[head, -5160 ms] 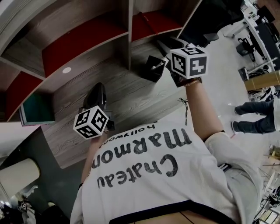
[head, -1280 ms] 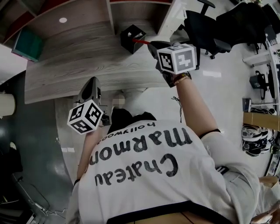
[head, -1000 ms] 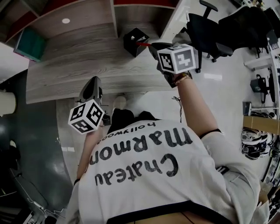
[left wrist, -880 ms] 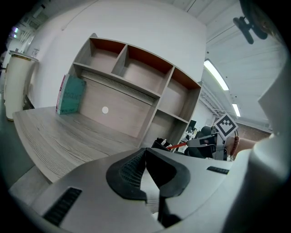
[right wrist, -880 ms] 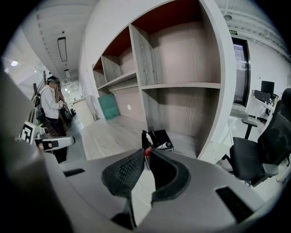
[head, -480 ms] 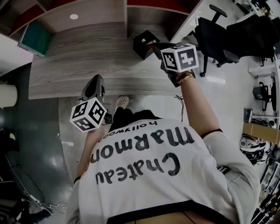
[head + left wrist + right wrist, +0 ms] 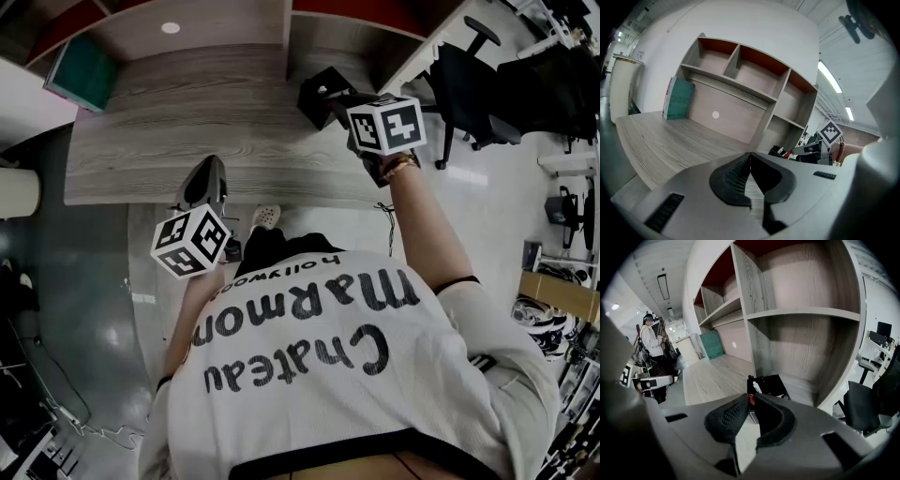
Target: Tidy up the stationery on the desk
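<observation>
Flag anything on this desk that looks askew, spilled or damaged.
Nothing stands out. The black square pen holder sits upright on the grey wood-grain desk, and the right claw grips a slim red pen pointed at it.

Teal box (image 7: 82, 70), poss. a book, far L; black office chair (image 7: 469, 89) far R.

The desk (image 7: 187, 122) is matt grey wood-grain laminate. The shelf unit (image 7: 806, 310) matches it, with smooth red backs. At lower left the floor (image 7: 103, 319) is glossy and reflective. The left gripper (image 7: 750, 157) and right gripper (image 7: 752, 397) are matt grey plastic with ribbed black rubbery pads (image 7: 731, 178). The pen holder (image 7: 771, 383) is dull black, the red pen (image 7: 750, 400) smooth plastic, and the shirt (image 7: 375, 375) soft cloth.
</observation>
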Motion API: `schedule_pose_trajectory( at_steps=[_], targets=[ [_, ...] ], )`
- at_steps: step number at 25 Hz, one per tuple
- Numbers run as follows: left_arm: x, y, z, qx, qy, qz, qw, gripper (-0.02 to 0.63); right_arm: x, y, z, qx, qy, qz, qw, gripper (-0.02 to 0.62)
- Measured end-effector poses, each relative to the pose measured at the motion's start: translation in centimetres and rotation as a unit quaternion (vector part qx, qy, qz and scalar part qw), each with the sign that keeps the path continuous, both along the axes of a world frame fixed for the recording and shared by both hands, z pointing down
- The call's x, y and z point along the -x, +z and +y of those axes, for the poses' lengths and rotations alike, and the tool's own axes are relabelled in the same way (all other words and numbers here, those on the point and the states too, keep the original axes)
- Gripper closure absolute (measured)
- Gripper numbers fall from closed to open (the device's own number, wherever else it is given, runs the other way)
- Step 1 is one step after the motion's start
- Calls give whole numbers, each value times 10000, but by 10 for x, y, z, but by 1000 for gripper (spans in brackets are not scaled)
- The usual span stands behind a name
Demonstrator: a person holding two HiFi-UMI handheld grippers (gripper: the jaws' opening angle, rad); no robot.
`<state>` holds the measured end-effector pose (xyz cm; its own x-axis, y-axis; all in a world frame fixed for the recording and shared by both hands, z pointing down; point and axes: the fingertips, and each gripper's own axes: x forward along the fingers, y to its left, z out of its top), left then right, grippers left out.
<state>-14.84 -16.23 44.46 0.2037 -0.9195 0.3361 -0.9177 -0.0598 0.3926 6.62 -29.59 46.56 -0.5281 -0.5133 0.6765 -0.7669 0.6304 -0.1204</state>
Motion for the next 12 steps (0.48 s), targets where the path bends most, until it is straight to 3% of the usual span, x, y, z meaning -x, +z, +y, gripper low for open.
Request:
schedule_pose_trajectory(
  at_steps=[12],
  targets=[
    [5, 2, 0, 74, -47, -49, 9999, 589, 5, 15, -1, 174, -5, -22, 9998, 543]
  ],
)
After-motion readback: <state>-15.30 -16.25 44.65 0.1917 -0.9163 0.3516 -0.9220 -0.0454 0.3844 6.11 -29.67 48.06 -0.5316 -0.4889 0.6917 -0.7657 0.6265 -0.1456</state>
